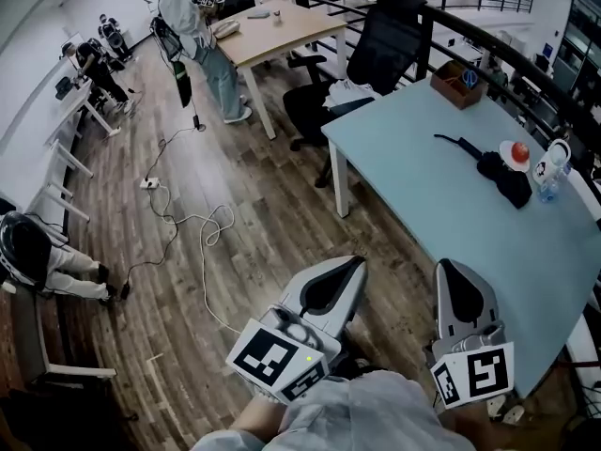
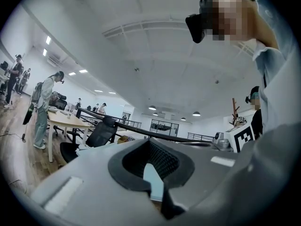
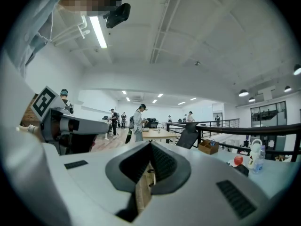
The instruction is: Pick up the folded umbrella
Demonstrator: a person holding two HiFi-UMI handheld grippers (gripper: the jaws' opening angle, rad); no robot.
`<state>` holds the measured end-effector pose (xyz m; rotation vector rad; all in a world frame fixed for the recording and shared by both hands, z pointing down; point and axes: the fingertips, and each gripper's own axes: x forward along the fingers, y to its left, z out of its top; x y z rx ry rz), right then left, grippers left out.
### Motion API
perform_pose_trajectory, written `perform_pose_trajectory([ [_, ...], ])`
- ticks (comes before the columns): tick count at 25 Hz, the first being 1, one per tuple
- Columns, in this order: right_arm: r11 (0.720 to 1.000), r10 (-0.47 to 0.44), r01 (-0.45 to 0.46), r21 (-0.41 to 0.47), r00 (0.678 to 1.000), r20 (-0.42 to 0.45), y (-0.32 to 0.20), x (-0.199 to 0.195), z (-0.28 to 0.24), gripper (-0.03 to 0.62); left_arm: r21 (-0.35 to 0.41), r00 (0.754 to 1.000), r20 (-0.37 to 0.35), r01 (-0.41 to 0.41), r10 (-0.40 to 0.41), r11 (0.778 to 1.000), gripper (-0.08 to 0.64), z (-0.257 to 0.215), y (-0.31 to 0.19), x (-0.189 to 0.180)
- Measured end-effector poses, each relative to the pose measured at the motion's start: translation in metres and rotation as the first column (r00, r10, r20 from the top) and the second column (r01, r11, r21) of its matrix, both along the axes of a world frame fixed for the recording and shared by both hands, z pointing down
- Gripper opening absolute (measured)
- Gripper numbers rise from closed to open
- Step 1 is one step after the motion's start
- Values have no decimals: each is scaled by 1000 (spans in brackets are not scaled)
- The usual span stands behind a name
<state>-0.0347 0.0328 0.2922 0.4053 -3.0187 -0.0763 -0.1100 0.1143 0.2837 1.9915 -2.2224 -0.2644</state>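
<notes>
Bright, even light falls from a long white ceiling strip lamp (image 3: 99,32), upper left; shadows are soft, edges bend fisheye-wise, corners go black, nearest surfaces blur.

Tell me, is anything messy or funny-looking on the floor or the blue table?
A white cable sprawls in loose loops across the wooden floor, where someone could trip on it. On the table, the folded umbrella lies with its strap trailing out. Nothing looks spilled or broken.
</notes>
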Motion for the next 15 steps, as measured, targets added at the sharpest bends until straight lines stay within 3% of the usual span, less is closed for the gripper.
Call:
perform_pose_trajectory([
  [7, 994, 113, -113, 5, 994, -1, -22, -43, -9, 0, 7, 994, 3, -111, 111, 994, 5, -9, -34, -54],
  [15, 966, 257, -258, 17, 966, 9, -49, -87, -17, 0, 20, 968, 16, -252, 252, 968, 5, -16, -73, -107],
])
